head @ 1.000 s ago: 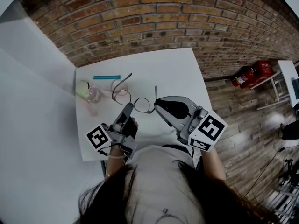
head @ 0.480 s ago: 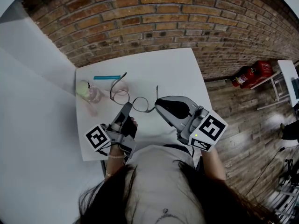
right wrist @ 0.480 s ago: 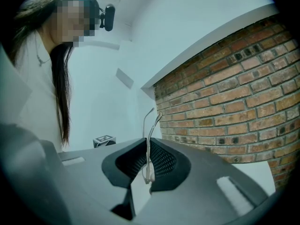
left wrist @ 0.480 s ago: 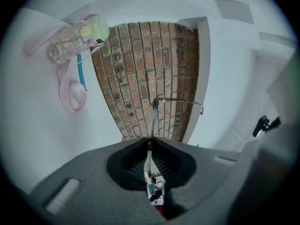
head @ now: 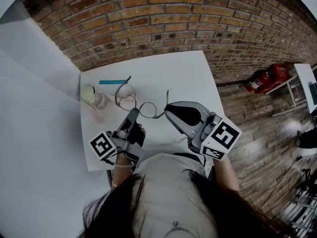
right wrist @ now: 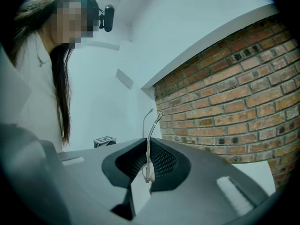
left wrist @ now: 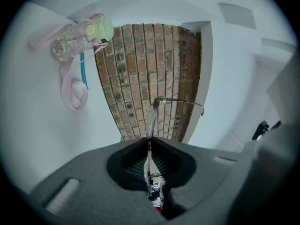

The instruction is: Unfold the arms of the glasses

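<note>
The thin-rimmed glasses (head: 140, 106) hang above the white table (head: 188, 76), held between both grippers. My left gripper (head: 134, 114) is shut on the rim of one lens; in the left gripper view (left wrist: 149, 143) the lens (left wrist: 152, 121) rises edge-on from the jaws, and one arm (left wrist: 180, 101) juts off to the right. My right gripper (head: 167, 110) is shut on the other arm, which stands up out of the jaws (right wrist: 149, 149) as a thin curved wire (right wrist: 153, 128). In the head view both arms point away from me, one far left (head: 122, 84), one by the right gripper (head: 167, 97).
A small clear bottle with a green lid and pink strap (head: 94, 97) lies at the table's left side, and also shows in the left gripper view (left wrist: 82, 35). A teal stick (head: 113, 82) lies behind it. A brick wall (head: 173, 19) backs the table. A red fire extinguisher (head: 266, 78) lies on the floor to the right.
The glasses have shifted slightly left; the left arm's tip has swung further left and the right arm a touch right. Both grippers have stayed nearly in place.
</note>
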Demonstrator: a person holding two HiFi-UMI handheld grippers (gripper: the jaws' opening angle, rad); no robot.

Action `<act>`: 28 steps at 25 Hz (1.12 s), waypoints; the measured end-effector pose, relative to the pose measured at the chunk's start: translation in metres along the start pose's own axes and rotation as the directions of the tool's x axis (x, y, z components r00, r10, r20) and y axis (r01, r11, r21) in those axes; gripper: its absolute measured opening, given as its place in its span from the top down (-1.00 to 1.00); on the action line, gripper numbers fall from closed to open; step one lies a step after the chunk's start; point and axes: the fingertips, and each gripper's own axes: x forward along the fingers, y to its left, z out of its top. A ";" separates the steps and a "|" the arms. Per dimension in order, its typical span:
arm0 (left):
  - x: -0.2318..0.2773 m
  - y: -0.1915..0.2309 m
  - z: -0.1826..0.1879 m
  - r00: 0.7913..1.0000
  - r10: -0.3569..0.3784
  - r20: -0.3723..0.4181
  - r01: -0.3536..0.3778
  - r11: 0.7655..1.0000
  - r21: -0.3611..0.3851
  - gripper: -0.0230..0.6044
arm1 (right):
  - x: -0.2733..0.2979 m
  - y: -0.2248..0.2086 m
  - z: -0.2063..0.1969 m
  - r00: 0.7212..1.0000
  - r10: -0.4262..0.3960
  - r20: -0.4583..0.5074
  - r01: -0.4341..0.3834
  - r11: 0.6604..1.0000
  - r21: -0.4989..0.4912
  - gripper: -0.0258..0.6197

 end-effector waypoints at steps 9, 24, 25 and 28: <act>0.002 0.003 -0.004 1.000 0.014 -0.018 -0.014 0.999 0.029 0.86 | 0.002 -0.001 -0.001 1.000 -0.006 0.008 0.006 1.000 -0.002 0.82; -0.001 0.003 0.003 0.999 0.025 0.020 -0.025 0.999 0.027 0.86 | -0.010 -0.015 0.003 0.998 -0.046 0.031 0.046 0.999 0.011 0.78; -0.001 0.003 0.003 1.000 0.024 0.020 -0.024 0.999 0.026 0.86 | -0.011 -0.016 0.002 0.998 -0.054 0.030 0.054 0.998 0.013 0.79; -0.002 0.004 0.004 1.000 0.021 0.019 -0.021 1.000 0.020 0.86 | -0.012 -0.024 -0.004 0.996 -0.086 0.026 0.086 0.996 0.017 0.80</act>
